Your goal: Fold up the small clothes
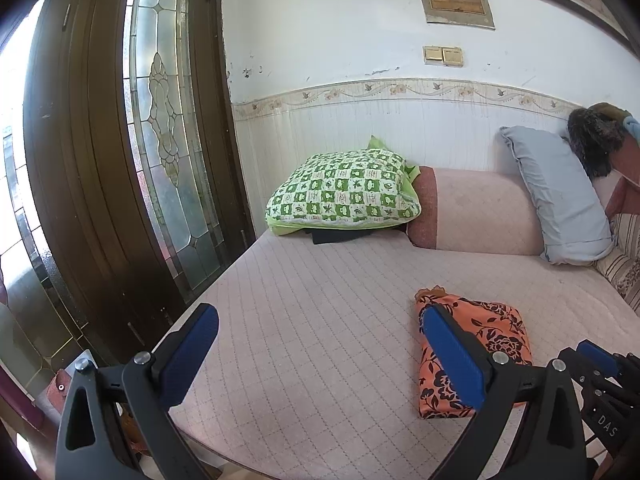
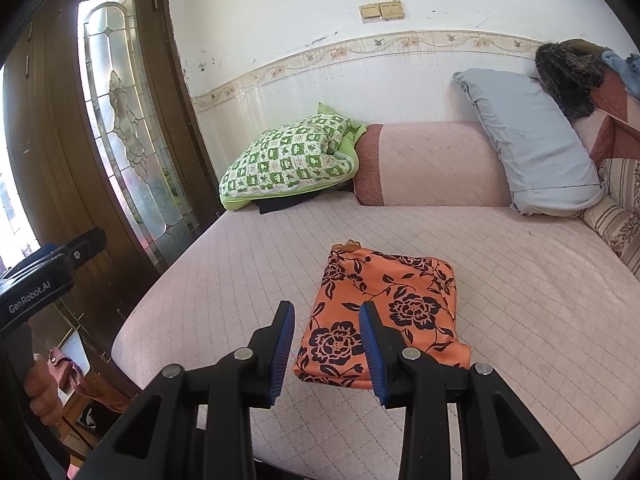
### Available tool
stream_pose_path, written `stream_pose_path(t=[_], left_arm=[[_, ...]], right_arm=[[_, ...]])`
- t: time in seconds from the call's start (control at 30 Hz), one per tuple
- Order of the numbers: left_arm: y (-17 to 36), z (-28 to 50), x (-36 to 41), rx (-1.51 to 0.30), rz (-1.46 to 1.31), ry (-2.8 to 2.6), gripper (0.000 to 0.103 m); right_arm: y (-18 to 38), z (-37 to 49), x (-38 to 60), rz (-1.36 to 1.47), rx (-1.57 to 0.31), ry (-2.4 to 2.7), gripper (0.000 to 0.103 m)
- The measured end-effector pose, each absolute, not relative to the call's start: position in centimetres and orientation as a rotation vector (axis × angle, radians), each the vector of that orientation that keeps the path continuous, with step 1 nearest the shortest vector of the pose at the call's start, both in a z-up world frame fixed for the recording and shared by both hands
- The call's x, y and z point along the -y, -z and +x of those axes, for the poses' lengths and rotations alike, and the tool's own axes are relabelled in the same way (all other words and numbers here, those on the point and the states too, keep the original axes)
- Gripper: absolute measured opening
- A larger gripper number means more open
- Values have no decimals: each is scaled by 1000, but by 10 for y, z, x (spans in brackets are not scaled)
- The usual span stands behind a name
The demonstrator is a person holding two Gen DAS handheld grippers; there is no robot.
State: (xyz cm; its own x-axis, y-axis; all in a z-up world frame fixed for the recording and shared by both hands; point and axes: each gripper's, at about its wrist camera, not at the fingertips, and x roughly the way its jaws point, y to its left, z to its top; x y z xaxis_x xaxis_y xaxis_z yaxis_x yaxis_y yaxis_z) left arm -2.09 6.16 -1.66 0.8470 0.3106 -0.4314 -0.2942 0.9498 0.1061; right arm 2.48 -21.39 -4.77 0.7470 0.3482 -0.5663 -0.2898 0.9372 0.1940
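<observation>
An orange cloth with a black flower print (image 2: 384, 312) lies folded into a compact rectangle on the pink quilted bed (image 2: 520, 300). It also shows in the left wrist view (image 1: 480, 344). My left gripper (image 1: 320, 356) is open wide and empty, above the bed to the left of the cloth. My right gripper (image 2: 326, 344) is open and empty, just short of the cloth's near left corner. The right gripper's body shows at the lower right of the left wrist view (image 1: 600, 380).
A green checked pillow (image 2: 288, 160), a pink bolster (image 2: 432, 164) and a grey pillow (image 2: 532, 140) line the far wall. A dark wooden door with a glass panel (image 2: 120, 120) stands left of the bed. Striped cushions (image 2: 620, 216) lie at the right.
</observation>
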Motion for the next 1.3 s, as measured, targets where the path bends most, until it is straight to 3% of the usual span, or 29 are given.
stream_pose_path(t=[1.3], left_arm=[[16, -21, -39, -466, 62, -192, 102]], right_arm=[[54, 30, 212, 106, -645, -371, 37]])
